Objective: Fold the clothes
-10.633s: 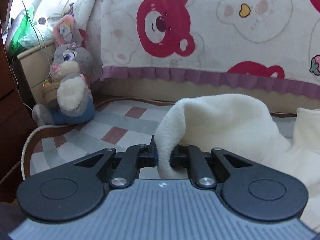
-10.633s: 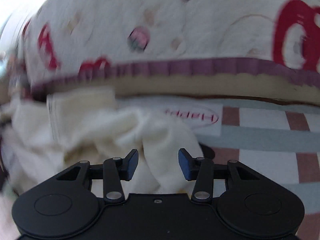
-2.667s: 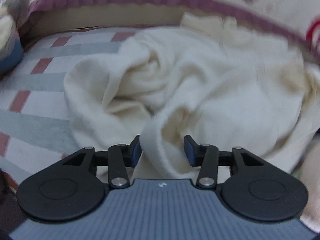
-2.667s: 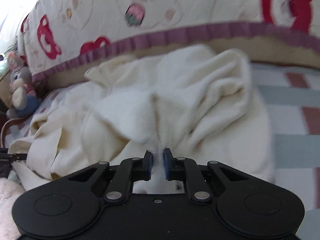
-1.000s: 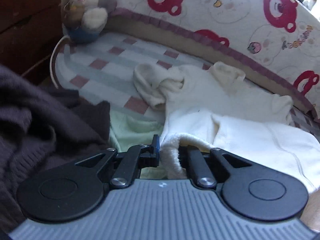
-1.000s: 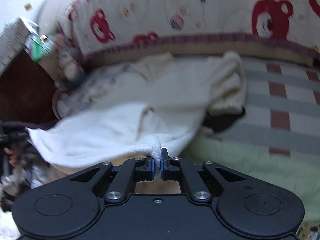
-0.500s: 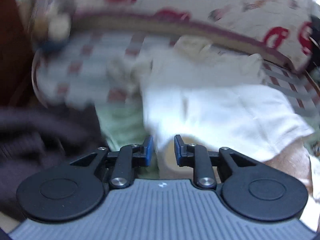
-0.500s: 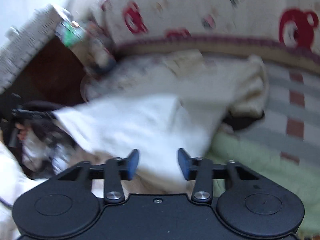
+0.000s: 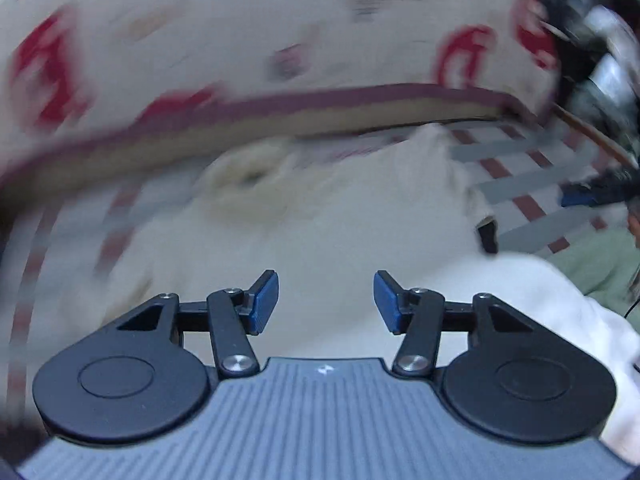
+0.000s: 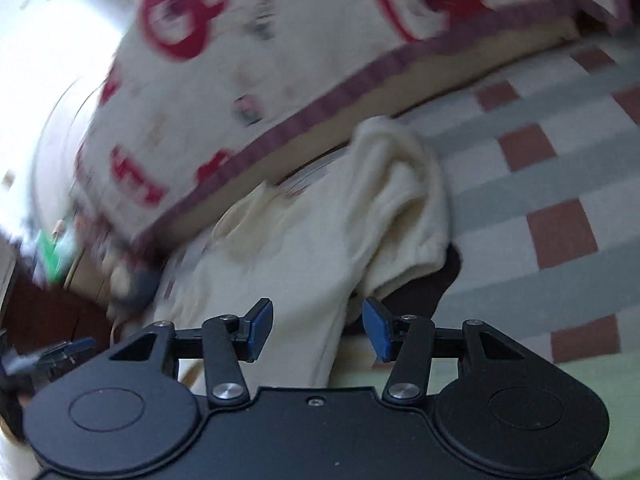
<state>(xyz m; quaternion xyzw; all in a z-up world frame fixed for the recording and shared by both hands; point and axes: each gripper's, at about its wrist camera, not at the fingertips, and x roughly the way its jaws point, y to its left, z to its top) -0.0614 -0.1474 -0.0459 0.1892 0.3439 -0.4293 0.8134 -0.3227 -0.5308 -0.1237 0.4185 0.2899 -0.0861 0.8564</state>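
While blurred, checked mat (image 10: 560,236) bears cream garment (image 10: 320,240) | both hand-held grippers opening, gripping nothing

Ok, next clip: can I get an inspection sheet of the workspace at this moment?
Surface: checked mat in grey, white and brick red.
Job's things: cream fleece garment spread on the mat, one part bunched at its far end.
Clutter: pale green cloth and a dark item under the garment's edge.
Grippers: left hand-held gripper opening, nothing pinched; right hand-held gripper opening above the garment's edge, pads clear of it.
Cables: nothing seen.
Surroundings: bear-print quilt with a purple border hangs behind; the views are motion-blurred.
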